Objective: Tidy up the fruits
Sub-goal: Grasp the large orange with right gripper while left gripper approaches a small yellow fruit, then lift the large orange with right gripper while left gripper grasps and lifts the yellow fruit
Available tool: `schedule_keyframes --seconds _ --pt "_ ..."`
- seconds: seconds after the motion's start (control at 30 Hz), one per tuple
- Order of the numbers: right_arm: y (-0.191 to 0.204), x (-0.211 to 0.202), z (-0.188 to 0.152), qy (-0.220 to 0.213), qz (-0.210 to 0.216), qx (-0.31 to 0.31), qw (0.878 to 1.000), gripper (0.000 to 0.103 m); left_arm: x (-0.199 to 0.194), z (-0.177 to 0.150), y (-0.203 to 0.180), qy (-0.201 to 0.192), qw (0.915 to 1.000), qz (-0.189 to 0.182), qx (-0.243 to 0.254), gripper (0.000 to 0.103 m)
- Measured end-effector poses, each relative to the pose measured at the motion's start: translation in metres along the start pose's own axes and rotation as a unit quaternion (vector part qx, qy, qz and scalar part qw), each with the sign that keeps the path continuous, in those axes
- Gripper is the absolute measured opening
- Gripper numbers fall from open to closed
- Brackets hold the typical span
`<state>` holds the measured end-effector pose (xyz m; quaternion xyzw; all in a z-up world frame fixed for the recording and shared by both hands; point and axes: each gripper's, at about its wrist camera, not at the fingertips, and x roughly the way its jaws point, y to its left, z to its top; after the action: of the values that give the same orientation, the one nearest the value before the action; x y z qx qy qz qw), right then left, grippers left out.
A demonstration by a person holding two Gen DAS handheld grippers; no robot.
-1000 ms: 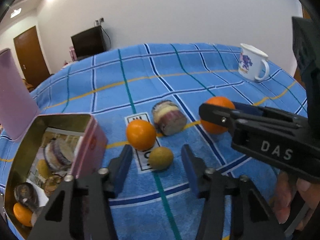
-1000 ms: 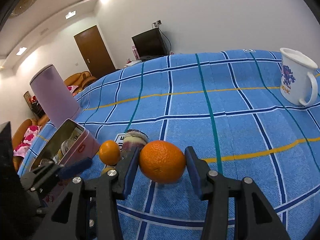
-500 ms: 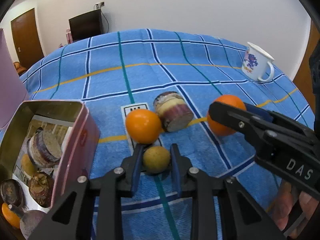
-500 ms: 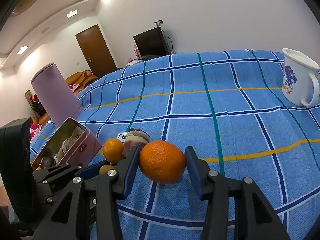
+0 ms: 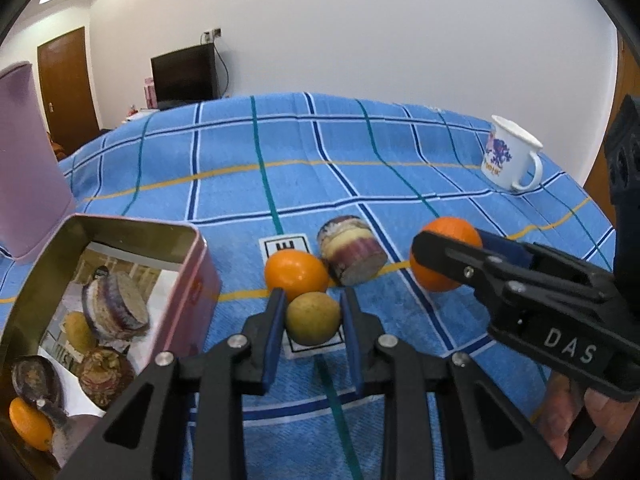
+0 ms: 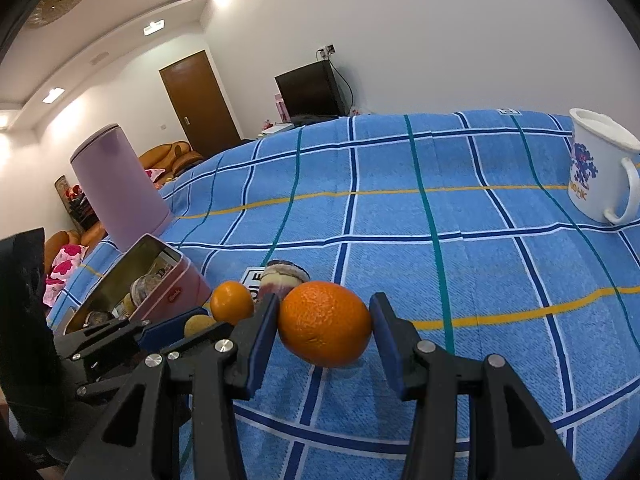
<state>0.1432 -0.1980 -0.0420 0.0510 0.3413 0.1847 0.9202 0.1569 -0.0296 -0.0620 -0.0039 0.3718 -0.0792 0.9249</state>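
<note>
My left gripper [image 5: 312,320] is shut on a small yellow-green fruit [image 5: 313,318], held just above the blue checked cloth. Behind it lie a small orange [image 5: 295,274] and a purple-and-cream layered fruit piece [image 5: 352,255]. My right gripper [image 6: 324,330] is shut on a large orange [image 6: 325,329], which also shows in the left wrist view [image 5: 444,256]. An open pink tin [image 5: 120,248] at the left holds several fruits. In the right wrist view the tin [image 6: 176,284], the small orange [image 6: 232,302] and the layered piece [image 6: 282,280] lie left of my fingers.
A white mug [image 5: 510,160] with a purple print stands at the far right of the cloth; it also shows in the right wrist view [image 6: 600,168]. A tall lilac canister [image 6: 120,192] stands behind the tin. A white printed card [image 5: 284,245] lies under the fruits.
My left gripper moved forward and closed on the yellow-green fruit, then lifted it slightly. The right gripper's fingers closed in on the large orange without moving it.
</note>
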Motion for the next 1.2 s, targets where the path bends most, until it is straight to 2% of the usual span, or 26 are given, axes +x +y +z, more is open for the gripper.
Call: schedule_keyframes --seconds 0.43,1.2 --pt "0.008 -0.008 -0.001 -0.02 0.012 -0.022 0.999 0.049 -0.022 -0.002 0.006 -0.055 0.998 0.028 -0.014 0.029" --pt "0.022 -0.024 -0.004 -0.06 0.015 -0.059 0.996 0.049 -0.042 -0.007 0.003 -0.109 0.9928 0.049 -0.008 0.029"
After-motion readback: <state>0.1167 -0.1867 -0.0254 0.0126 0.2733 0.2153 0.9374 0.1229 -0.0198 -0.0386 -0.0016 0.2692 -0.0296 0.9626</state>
